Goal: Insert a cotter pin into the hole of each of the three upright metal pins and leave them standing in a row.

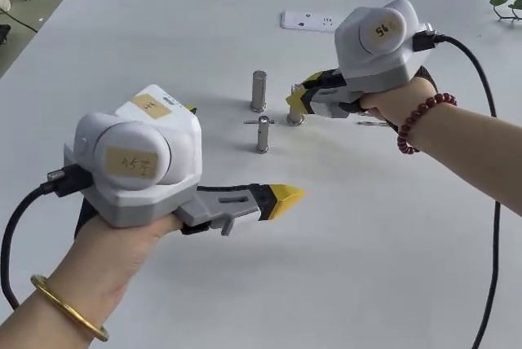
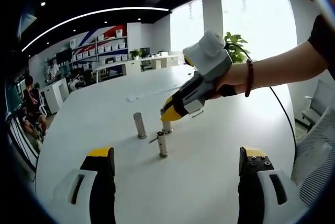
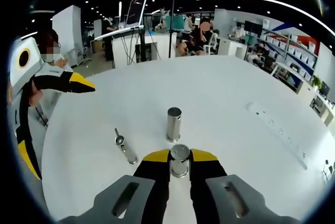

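Observation:
Three upright metal pins stand mid-table. The far pin (image 1: pixel 258 90) is plain. The near pin (image 1: pixel 263 133) has a cotter pin through its top, also seen in the left gripper view (image 2: pixel 163 144) and the right gripper view (image 3: pixel 125 149). My right gripper (image 1: pixel 298 102) is shut around the third pin (image 3: pixel 179 159), which stands on the table. The left gripper (image 2: pixel 176 153) is open and holds nothing; it hovers nearer me (image 1: pixel 285 196), short of the pins.
A white power strip (image 1: pixel 310 20) lies at the far side of the white table (image 1: pixel 367 243). Thin metal pieces (image 1: pixel 371 123) lie by my right hand. A plant (image 1: pixel 510 6) stands at the far right. People sit beyond the table (image 3: pixel 201 35).

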The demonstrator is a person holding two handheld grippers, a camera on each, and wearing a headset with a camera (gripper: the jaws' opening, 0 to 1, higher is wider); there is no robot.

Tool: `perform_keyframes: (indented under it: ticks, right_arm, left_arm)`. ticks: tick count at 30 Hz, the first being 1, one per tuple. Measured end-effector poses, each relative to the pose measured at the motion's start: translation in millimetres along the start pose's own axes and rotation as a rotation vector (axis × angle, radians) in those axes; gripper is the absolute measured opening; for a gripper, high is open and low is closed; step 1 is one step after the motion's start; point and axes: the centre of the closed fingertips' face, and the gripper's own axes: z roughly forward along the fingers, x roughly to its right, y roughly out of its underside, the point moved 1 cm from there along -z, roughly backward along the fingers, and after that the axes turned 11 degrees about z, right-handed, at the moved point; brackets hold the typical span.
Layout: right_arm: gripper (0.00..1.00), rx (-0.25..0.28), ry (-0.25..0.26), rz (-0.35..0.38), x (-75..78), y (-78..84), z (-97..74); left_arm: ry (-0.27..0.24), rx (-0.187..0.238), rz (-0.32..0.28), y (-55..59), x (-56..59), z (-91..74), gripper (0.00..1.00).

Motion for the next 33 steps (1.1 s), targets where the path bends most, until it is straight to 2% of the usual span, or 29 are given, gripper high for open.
perform_keyframes:
  ticks: [11, 14, 19, 22, 33]
  right_arm:
    - [0.08, -0.021, -0.031, -0.047, -11.7, 21.5, -25.7]
    - [0.08, -0.027, -0.042, -0.062, -14.5, 25.6, -30.4]
    - [0.08, -0.035, -0.074, -0.084, -32.0, 33.6, -42.2]
    - [0.08, -0.039, -0.09, -0.092, -33.3, 35.9, -44.0]
    - [0.08, -0.052, -0.147, -0.11, -63.0, 49.7, -52.9]
  left_arm:
    - [0.0, 0.012, -0.011, -2.3, 7.2, -6.2, 0.98]
    - [-0.003, 0.0, -0.007, -0.4, 8.0, -7.4, 0.98]
    - [-0.004, -0.002, -0.01, 2.0, 10.6, -9.3, 0.98]
    - [-0.001, -0.004, -0.01, 3.3, 13.0, -9.9, 0.98]
    - [0.003, -0.005, -0.012, 4.0, 17.0, -14.0, 0.97]
